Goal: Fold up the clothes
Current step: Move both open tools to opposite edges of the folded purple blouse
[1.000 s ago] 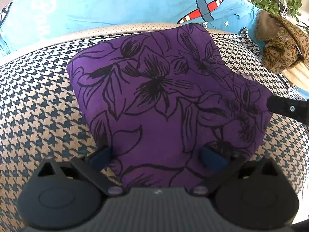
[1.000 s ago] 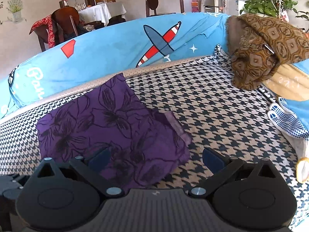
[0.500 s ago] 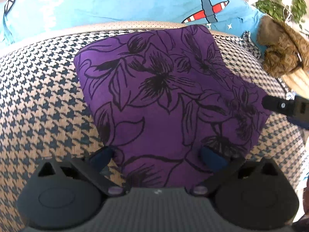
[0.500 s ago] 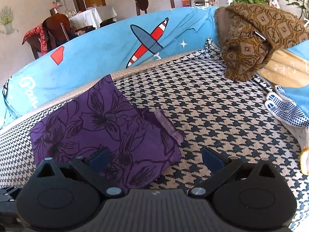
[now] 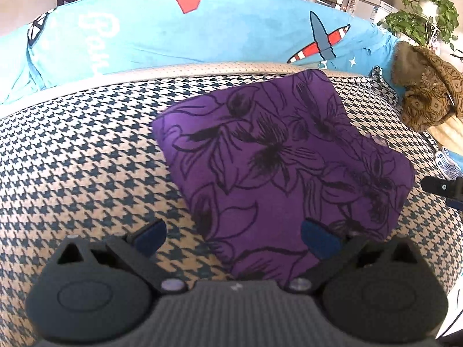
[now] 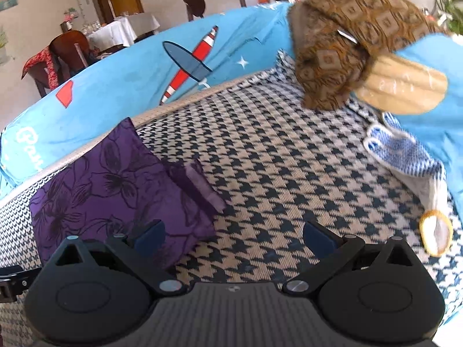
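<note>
A folded purple garment with black flower outlines (image 5: 277,167) lies flat on the houndstooth sofa seat (image 5: 81,173). My left gripper (image 5: 234,235) hovers over its near left edge, open, with nothing between the fingers. In the right wrist view the same purple garment (image 6: 115,190) lies at the lower left, a paler strip (image 6: 202,185) sticking out of its right side. My right gripper (image 6: 234,235) is open over the bare seat (image 6: 289,173), to the right of the garment, holding nothing. The right gripper's body (image 5: 445,188) shows at the right edge of the left wrist view.
A blue cover with a plane print (image 5: 202,29) drapes the sofa back. A brown patterned garment (image 6: 356,43) lies heaped at the far right, with a blue-and-white cloth (image 6: 405,150) below it. Chairs and a dining table (image 6: 121,31) stand behind the sofa.
Both grippers have drawn back from the garment. The left one shifted left, so the cloth now sits right of centre. The right one swung right, towards the brown heap.
</note>
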### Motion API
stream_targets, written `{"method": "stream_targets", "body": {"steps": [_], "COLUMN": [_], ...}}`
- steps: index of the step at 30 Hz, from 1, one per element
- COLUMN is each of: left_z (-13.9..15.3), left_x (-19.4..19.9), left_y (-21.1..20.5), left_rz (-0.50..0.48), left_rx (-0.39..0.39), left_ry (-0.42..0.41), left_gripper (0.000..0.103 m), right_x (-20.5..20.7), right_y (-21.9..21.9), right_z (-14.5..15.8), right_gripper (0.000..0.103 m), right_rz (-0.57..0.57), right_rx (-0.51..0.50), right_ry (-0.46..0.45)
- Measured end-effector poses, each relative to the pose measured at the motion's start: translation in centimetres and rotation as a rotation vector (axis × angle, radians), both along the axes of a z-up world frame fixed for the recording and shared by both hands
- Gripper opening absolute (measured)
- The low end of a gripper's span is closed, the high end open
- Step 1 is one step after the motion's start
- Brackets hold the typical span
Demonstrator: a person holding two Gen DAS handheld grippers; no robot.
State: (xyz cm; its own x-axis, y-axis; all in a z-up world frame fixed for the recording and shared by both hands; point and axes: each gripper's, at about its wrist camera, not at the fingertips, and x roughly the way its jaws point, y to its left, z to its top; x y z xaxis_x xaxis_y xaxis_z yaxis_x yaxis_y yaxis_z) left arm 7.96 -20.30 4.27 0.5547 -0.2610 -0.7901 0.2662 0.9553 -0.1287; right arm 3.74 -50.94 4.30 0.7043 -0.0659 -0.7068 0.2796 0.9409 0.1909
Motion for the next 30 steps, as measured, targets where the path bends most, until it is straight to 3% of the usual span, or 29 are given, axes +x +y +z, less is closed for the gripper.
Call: {"method": "stream_targets", "body": {"steps": [12,18,25,30], "left_z": [-0.6,-1.8,-3.1,-3.6], "left_x": [1.8,4.0,6.3,7.5], "left_y": [3.9,4.6,4.6,3.9], "left_rz": [0.045,0.038,0.027,-0.002], "left_rx": [-0.045,-0.155,-0.207,-0.215], "left_ry": [0.047,0.111,0.16,0.176], "left_gripper": [0.103,0.103,0.103,0.103], "right_x": [-0.4,0.4,1.9,2.4], "right_y": [-1.9,-2.1,-2.4,-1.6], "right_z": [-0.6,-1.4,-2.7,-3.0], "right_gripper": [0.099,0.099,0.099,0.099], "right_rz": [-0.04,-0.019,-0.005,0.019], "right_rx": [0.132,0.215,0.311,0.264], "right_ry": [0.022,0.035,0.063,0.071]}}
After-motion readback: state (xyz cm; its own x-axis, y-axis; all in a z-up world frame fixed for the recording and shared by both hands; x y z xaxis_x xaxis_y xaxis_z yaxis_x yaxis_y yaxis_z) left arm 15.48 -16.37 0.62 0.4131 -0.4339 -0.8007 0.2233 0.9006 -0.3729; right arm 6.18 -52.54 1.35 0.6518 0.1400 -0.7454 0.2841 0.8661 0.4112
